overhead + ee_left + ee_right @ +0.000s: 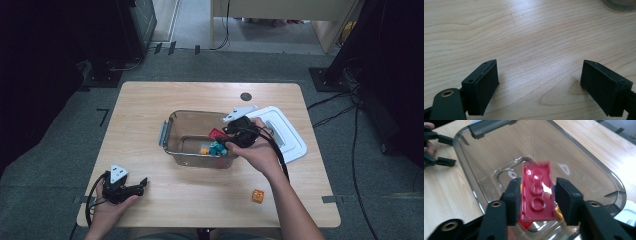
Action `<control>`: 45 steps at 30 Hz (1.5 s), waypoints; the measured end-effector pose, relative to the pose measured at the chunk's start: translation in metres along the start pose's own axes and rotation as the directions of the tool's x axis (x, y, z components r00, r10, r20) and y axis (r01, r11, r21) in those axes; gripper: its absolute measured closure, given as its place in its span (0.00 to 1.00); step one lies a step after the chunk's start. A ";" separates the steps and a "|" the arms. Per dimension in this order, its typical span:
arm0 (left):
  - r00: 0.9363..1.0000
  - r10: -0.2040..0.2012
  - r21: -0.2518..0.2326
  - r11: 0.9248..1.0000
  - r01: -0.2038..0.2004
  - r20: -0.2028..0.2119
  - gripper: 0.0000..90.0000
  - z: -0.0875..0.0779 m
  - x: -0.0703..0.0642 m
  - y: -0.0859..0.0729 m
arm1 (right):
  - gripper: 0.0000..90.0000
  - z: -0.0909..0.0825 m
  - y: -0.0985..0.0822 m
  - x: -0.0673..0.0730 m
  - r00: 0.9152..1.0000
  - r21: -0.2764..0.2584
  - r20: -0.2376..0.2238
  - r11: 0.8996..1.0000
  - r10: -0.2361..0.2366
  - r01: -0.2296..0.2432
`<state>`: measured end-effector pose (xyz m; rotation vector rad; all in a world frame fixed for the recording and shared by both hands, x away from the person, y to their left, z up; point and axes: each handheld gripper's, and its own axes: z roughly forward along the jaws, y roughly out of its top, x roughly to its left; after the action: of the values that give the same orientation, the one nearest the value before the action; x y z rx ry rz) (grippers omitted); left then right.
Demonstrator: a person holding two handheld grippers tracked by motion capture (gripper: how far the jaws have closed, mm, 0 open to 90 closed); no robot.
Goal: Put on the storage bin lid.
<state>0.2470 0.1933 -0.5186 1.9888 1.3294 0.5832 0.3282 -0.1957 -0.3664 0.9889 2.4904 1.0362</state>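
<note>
the right gripper (pixel 537 192) is hovering over the clear container (pixel 172 130) at the table's (pixel 150 100) middle, its jaws standing to either side of a red brick (pixel 537 195), apparently letting go. the drop-in step is under way. next, the orange brick (pixel 258 195) near right needs fetching. the left gripper (pixel 539 82) is resting released, near left.

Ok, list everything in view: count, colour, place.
table: 1, light wood
container: 1, clear, table centre
lid: 1, white, right of container
brick: 1, red, over container, between jaws of right gripper
small pieces: count unclear, teal and orange, inside container
block: 1, orange, table's near right
round mark: 1, dark, table's far edge
left gripper: 1, black, open, near-left corner
right gripper: 1, black, over container
</note>
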 end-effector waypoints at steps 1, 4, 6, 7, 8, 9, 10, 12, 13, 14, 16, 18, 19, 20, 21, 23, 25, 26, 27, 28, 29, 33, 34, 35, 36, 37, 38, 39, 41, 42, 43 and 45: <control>1.000 0.000 0.000 1.000 0.000 0.000 0.16 0.000 0.000 0.000 | 0.60 0.000 0.000 0.001 1.000 -0.001 0.006 1.000 -0.002 0.002; 1.000 0.000 0.000 1.000 0.000 0.000 0.16 0.000 0.000 0.000 | 0.58 -0.003 -0.002 0.001 1.000 -0.012 0.015 1.000 -0.001 0.001; 1.000 0.000 0.000 1.000 0.000 0.000 0.16 0.000 0.000 0.000 | 0.57 -0.008 -0.004 0.001 1.000 -0.022 0.023 1.000 -0.001 0.001; 1.000 0.000 0.000 1.000 0.000 0.000 0.16 0.000 0.000 0.000 | 0.57 -0.011 -0.006 0.001 1.000 -0.030 0.025 1.000 -0.002 0.003; 1.000 0.000 0.000 1.000 0.000 0.000 0.16 0.000 0.000 0.000 | 0.56 -0.014 -0.008 0.001 1.000 -0.035 0.028 0.999 -0.004 0.005; 1.000 0.000 0.000 1.000 0.000 0.000 0.16 0.000 0.000 0.000 | 0.55 -0.017 -0.009 0.001 1.000 -0.037 0.031 0.999 -0.005 0.006; 1.000 0.000 0.000 1.000 0.000 0.000 0.16 0.000 0.000 0.000 | 0.54 -0.019 -0.011 0.001 0.999 -0.038 0.037 0.999 -0.006 0.007; 1.000 0.000 0.000 1.000 0.000 0.000 0.16 0.000 0.000 0.000 | 0.52 -0.025 -0.017 0.001 0.998 -0.047 0.054 0.999 -0.016 0.019; 1.000 0.000 0.000 1.000 0.000 0.000 0.16 0.000 0.000 0.000 | 0.51 -0.027 -0.019 0.002 0.998 -0.048 0.055 0.999 -0.017 0.020; 1.000 0.000 0.001 1.000 0.000 0.000 0.16 0.000 0.000 0.000 | 0.50 -0.029 -0.021 0.002 0.998 -0.051 0.056 0.998 -0.018 0.021; 1.000 0.001 0.001 1.000 -0.001 0.000 0.16 0.000 0.000 0.000 | 0.49 -0.034 -0.026 0.002 0.998 -0.055 0.060 0.998 -0.015 0.018; 1.000 0.001 0.000 1.000 -0.001 0.000 0.16 0.000 0.000 0.000 | 0.47 -0.039 -0.031 0.003 0.998 -0.060 0.064 0.998 -0.009 0.013; 1.000 0.000 0.000 1.000 0.000 0.000 0.16 0.000 0.000 0.000 | 0.47 -0.042 -0.034 0.003 0.998 -0.063 0.066 0.998 -0.004 0.008; 1.000 0.001 0.001 1.000 -0.001 0.000 0.16 0.000 0.000 0.000 | 0.46 -0.045 -0.037 0.003 0.998 -0.065 0.070 0.998 -0.002 0.007; 1.000 0.000 0.001 1.000 0.000 0.000 0.16 0.000 0.000 0.000 | 0.44 -0.047 -0.040 0.004 0.997 -0.067 0.076 0.998 0.000 0.005; 1.000 0.000 0.001 1.000 0.000 0.000 0.16 0.000 0.000 0.000 | 0.41 -0.053 -0.047 0.005 0.996 -0.073 0.093 0.997 0.014 -0.007; 1.000 -0.001 0.001 1.000 0.001 0.001 0.16 0.000 0.000 0.000 | 0.38 -0.056 -0.053 0.005 0.994 -0.080 0.104 0.997 0.021 -0.013; 1.000 -0.002 0.000 1.000 0.002 0.000 0.16 0.000 0.000 0.000 | 0.36 -0.058 -0.057 0.005 0.993 -0.075 0.109 0.997 0.032 -0.024; 1.000 -0.001 0.000 1.000 0.001 0.000 0.16 0.000 0.000 0.000 | 0.35 -0.060 -0.061 0.005 0.993 -0.077 0.115 0.997 0.035 -0.026; 1.000 -0.001 0.001 1.000 0.001 0.000 0.16 0.000 0.000 0.000 | 0.34 -0.061 -0.065 0.006 0.992 -0.076 0.121 0.996 0.043 -0.034; 1.000 0.000 0.002 1.000 0.000 0.000 0.16 0.000 0.000 0.000 | 0.34 -0.062 -0.068 0.006 0.992 -0.076 0.121 0.996 0.046 -0.037; 1.000 -0.001 0.001 1.000 0.001 0.001 0.16 0.000 0.000 0.000 | 0.30 -0.064 -0.083 0.008 0.992 -0.054 0.107 0.997 0.062 -0.056; 1.000 -0.001 0.001 1.000 0.001 0.001 0.16 0.000 0.000 0.000 | 0.29 -0.064 -0.087 0.009 0.992 -0.046 0.106 0.997 0.066 -0.061; 1.000 0.000 0.002 1.000 0.000 0.001 0.16 0.000 0.000 0.000 | 0.28 -0.063 -0.091 0.010 0.992 -0.039 0.105 0.997 0.067 -0.064; 1.000 0.000 0.001 1.000 0.000 0.000 0.16 0.000 0.000 0.000 | 0.28 -0.062 -0.097 0.011 0.992 -0.032 0.102 0.997 0.069 -0.066; 1.000 0.000 0.001 1.000 0.000 0.000 0.16 0.000 0.000 0.000 | 0.27 -0.061 -0.100 0.012 0.992 -0.026 0.101 0.997 0.072 -0.070; 1.000 0.000 0.001 1.000 0.000 0.001 0.16 0.000 0.000 0.000 | 0.27 -0.060 -0.104 0.013 0.992 -0.026 0.100 0.997 0.080 -0.078; 1.000 0.000 0.002 1.000 0.000 0.001 0.16 0.000 0.000 0.000 | 0.27 -0.059 -0.109 0.014 0.991 -0.026 0.097 0.996 0.088 -0.085; 1.000 0.000 0.001 1.000 0.000 0.000 0.16 0.000 0.000 0.000 | 0.27 -0.056 -0.119 0.017 0.990 -0.024 0.092 0.995 0.103 -0.102; 1.000 0.000 0.001 1.000 0.000 0.001 0.16 0.000 0.000 0.000 | 0.27 -0.055 -0.123 0.018 0.990 -0.025 0.091 0.994 0.110 -0.108; 1.000 0.000 0.001 1.000 0.000 0.001 0.16 0.000 0.000 0.000 | 0.27 -0.054 -0.126 0.018 0.989 -0.025 0.091 0.993 0.113 -0.112; 1.000 0.001 0.002 1.000 -0.001 0.001 0.16 0.000 0.000 0.000 | 0.24 -0.051 -0.134 0.020 0.988 -0.022 0.106 0.993 0.115 -0.113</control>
<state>0.2469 0.1933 -0.5185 1.9910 1.3294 0.5816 0.2236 -0.2773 -0.4244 1.1622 2.3593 1.0061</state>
